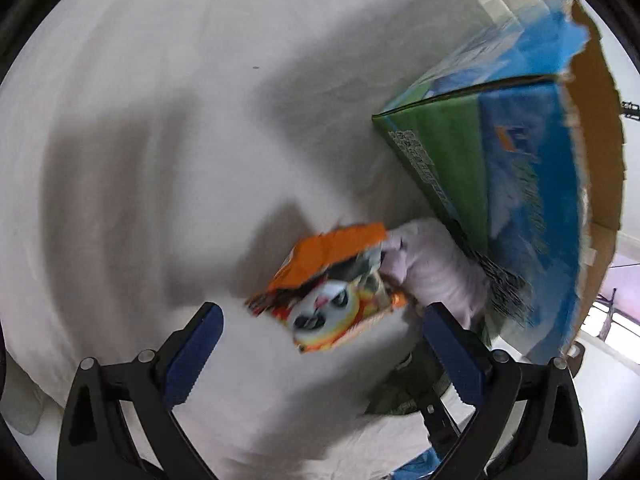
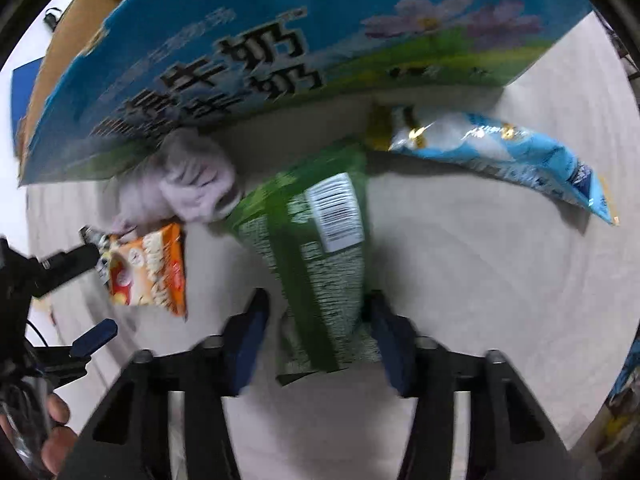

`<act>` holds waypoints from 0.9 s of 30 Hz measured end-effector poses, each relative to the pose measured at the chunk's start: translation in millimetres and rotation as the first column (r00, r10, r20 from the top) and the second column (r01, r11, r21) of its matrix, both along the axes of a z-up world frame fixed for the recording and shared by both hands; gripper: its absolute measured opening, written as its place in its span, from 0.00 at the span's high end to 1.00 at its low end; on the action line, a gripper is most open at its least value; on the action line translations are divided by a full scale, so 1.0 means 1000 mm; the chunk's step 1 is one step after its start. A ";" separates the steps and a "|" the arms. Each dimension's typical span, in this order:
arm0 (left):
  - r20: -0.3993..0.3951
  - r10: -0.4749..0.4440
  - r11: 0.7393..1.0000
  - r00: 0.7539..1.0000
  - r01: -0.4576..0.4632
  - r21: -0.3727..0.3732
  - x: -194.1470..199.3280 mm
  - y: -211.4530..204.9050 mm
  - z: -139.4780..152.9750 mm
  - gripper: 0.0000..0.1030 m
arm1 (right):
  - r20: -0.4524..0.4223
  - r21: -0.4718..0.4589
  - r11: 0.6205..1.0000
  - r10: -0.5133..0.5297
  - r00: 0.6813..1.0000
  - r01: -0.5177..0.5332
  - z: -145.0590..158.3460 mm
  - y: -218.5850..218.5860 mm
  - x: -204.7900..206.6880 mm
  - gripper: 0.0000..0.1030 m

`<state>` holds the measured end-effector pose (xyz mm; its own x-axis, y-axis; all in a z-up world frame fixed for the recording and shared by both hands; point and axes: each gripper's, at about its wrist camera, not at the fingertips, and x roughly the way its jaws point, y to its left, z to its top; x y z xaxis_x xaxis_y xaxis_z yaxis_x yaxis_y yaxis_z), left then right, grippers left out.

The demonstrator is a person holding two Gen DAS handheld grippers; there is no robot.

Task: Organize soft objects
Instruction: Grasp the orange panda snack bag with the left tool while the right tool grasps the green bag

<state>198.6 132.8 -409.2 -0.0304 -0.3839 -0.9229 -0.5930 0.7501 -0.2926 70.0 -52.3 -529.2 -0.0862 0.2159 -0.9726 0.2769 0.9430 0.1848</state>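
An orange snack packet with a panda face (image 1: 332, 288) lies on the white cloth, just ahead of my open left gripper (image 1: 320, 344); it also shows in the right wrist view (image 2: 148, 268). A pale pink soft toy (image 1: 432, 264) lies against the blue-green milk carton box (image 1: 500, 168), also seen from the right (image 2: 188, 184). A green snack bag (image 2: 320, 264) lies between the fingers of my open right gripper (image 2: 316, 340), its end reaching back past the pads. A light blue packet (image 2: 508, 156) lies beyond it, by the box (image 2: 280, 48).
The white cloth (image 1: 180, 140) covers the surface. The box stands open with a torn brown cardboard rim (image 1: 600, 120). The left gripper (image 2: 80, 300) and a hand (image 2: 56, 432) show at the left edge of the right wrist view.
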 end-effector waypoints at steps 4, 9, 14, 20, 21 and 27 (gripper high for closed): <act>-0.002 -0.121 0.991 0.993 0.121 0.058 0.005 -0.014 -0.010 0.25 | -0.019 -0.013 0.999 0.029 0.999 -0.029 0.000 0.001 0.004 0.61; 0.012 -0.302 0.943 0.953 0.297 0.148 -0.002 -0.018 0.001 0.35 | -0.073 -0.041 0.994 0.099 0.992 -0.103 -0.002 0.009 0.019 0.64; 0.003 -0.439 0.874 0.898 0.427 0.231 -0.013 -0.012 0.005 0.32 | -0.110 -0.048 0.981 0.183 0.977 -0.189 -0.001 0.015 0.014 0.64; 0.022 -0.382 0.902 0.924 0.367 0.229 -0.010 -0.001 -0.003 0.31 | -0.060 -0.061 0.986 0.154 0.986 -0.158 -0.005 0.019 0.006 0.61; 0.023 -0.381 0.900 0.924 0.365 0.237 -0.007 -0.003 -0.006 0.31 | -0.057 -0.064 0.986 0.149 0.987 -0.153 -0.006 0.019 0.006 0.60; 0.041 -0.411 0.877 0.911 0.383 0.289 0.011 -0.034 -0.012 0.38 | -0.063 -0.079 0.985 0.149 0.987 -0.154 -0.013 0.013 -0.005 0.56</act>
